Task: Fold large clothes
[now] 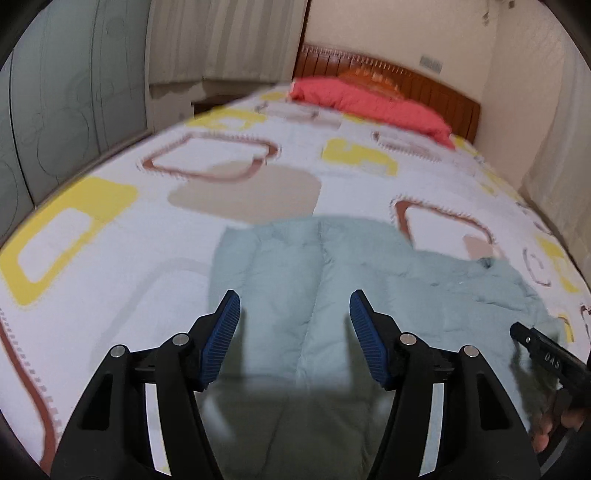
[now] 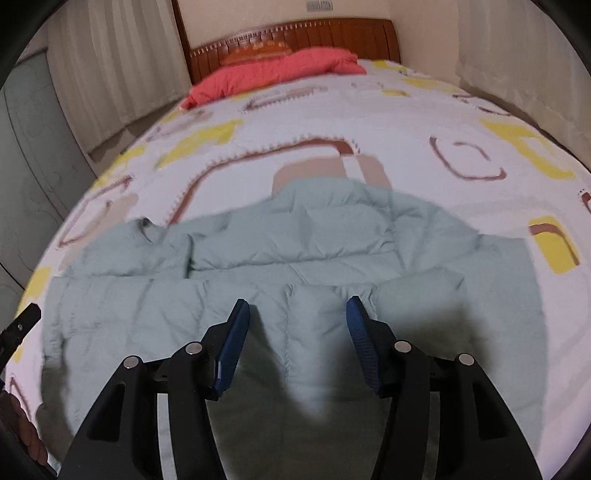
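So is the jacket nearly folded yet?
Not nearly. The green jacket lies spread on the bed, with one sleeve perhaps tucked in. The left gripper and right gripper are both open above it, holding nothing. The folds are all left.

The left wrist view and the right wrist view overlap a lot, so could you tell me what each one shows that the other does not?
Only the left wrist view shows the left gripper open over one end of the pale green puffer jacket. Only the right wrist view shows the right gripper open, and the jacket's full spread. Both share the patterned bedspread, the red quilt and the wooden headboard.
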`<action>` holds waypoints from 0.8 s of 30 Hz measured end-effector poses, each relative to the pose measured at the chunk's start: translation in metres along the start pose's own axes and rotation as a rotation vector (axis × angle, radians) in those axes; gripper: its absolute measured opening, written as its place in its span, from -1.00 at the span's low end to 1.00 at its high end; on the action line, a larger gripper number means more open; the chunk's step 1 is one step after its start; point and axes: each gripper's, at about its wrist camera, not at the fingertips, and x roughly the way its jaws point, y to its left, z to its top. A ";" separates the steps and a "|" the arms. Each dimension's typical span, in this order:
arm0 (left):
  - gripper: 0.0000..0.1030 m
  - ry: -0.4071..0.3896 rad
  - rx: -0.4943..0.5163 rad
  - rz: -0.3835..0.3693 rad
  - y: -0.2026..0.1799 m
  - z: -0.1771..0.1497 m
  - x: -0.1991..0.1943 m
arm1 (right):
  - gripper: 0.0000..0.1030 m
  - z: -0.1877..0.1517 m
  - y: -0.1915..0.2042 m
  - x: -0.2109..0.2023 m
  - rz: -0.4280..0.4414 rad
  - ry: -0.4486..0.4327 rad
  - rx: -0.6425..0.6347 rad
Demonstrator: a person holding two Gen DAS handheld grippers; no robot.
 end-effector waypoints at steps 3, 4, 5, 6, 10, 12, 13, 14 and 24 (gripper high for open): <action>0.19 0.109 0.020 0.017 -0.003 -0.006 0.030 | 0.09 0.000 0.003 0.009 -0.017 0.022 -0.029; 0.19 0.097 0.025 0.019 -0.002 -0.005 0.028 | 0.09 0.000 0.004 0.005 -0.016 0.023 -0.037; 0.19 0.073 0.024 0.011 -0.001 -0.002 0.022 | 0.09 0.002 0.003 -0.002 -0.006 0.012 -0.035; 0.19 0.053 0.016 0.003 0.000 0.000 0.017 | 0.09 0.003 0.000 -0.007 -0.003 -0.004 -0.028; 0.19 0.041 -0.027 0.036 0.015 0.011 0.022 | 0.09 0.005 -0.021 -0.002 -0.037 -0.010 0.021; 0.29 0.109 -0.038 0.052 0.021 0.007 0.042 | 0.10 -0.001 -0.025 0.009 -0.027 0.004 0.012; 0.31 0.122 -0.035 0.050 0.021 0.004 0.046 | 0.10 -0.002 -0.022 0.009 -0.036 -0.001 -0.004; 0.32 0.112 -0.026 0.052 0.020 0.002 0.048 | 0.10 -0.002 -0.020 0.009 -0.047 -0.004 -0.018; 0.32 0.127 -0.120 -0.006 0.046 -0.010 0.011 | 0.27 -0.013 -0.034 -0.035 -0.002 -0.051 0.022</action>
